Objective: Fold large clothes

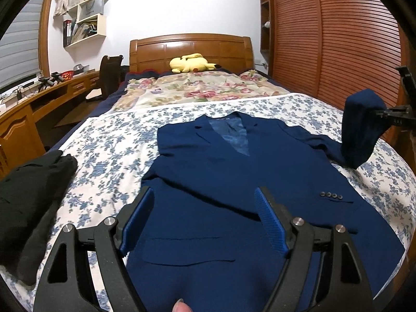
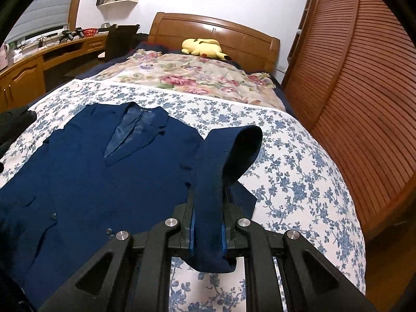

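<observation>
Navy blazer [image 1: 234, 171] flat, front up | sleeve [image 2: 210, 182] lifted by right gripper [image 2: 208, 231]

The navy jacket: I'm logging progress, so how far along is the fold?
Done: the navy jacket lies spread face up on the floral sheet, one cuff across its front. In hand: the right gripper is shut on the other sleeve, lifted. The left gripper is open above the hem. Left: body folds.

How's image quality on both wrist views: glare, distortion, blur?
Left wrist: strong fisheye bending of the wardrobe doors, dark vignette corners, blue jacket sharp, black garment underexposed. Right wrist: the same curvature, lamp glare on the headboard, held sleeve in focus, little blur.
</observation>
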`<state>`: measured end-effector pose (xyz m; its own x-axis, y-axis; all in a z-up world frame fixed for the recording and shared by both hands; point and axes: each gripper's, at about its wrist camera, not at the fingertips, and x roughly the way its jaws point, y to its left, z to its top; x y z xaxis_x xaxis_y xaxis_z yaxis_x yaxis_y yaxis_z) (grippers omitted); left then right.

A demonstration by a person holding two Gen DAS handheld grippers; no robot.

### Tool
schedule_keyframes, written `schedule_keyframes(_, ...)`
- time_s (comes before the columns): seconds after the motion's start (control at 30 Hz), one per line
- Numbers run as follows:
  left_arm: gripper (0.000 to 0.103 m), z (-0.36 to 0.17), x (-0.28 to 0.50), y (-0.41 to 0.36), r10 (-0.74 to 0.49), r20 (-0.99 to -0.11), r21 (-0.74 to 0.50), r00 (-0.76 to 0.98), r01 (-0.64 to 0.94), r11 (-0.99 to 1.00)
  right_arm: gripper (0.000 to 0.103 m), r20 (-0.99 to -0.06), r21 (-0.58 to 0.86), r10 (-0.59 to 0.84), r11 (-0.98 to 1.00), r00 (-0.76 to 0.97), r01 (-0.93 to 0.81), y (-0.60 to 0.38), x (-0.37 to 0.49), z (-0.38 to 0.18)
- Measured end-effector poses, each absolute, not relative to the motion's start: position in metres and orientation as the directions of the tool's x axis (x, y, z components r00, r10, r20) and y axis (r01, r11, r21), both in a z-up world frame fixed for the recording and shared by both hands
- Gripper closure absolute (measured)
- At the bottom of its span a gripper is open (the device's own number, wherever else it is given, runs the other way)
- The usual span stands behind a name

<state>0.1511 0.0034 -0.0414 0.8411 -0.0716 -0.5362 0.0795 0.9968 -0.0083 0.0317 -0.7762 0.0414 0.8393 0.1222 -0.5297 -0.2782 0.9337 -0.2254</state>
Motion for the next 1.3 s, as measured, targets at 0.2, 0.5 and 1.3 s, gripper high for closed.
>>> schedule_keyframes(0.2,0.023,-0.04,0.145,0.024,-0.053,-0.536,-0.013,0.842,0.055,0.998,0.09,-0.453,-0.245,0.166,0.922,0.876,-0.301,-0.748,0.019,0.091)
schedule_keyframes(0.5,0.023,-0.038,0.132,0.067,-0.005,-0.531,-0.023,0.847,-0.009,1.0,0.09,-0.364,-0.283,0.35,0.841,0.863,-0.46,-0.646,-0.02,0.143)
schedule_keyframes(1.3,0.023,-0.044,0.127,0.116,0.047,-0.547,-0.043,0.836,-0.085,0.995,0.056,-0.586,-0.121,0.511,0.712,0.629,-0.692,-0.583,-0.025,0.06)
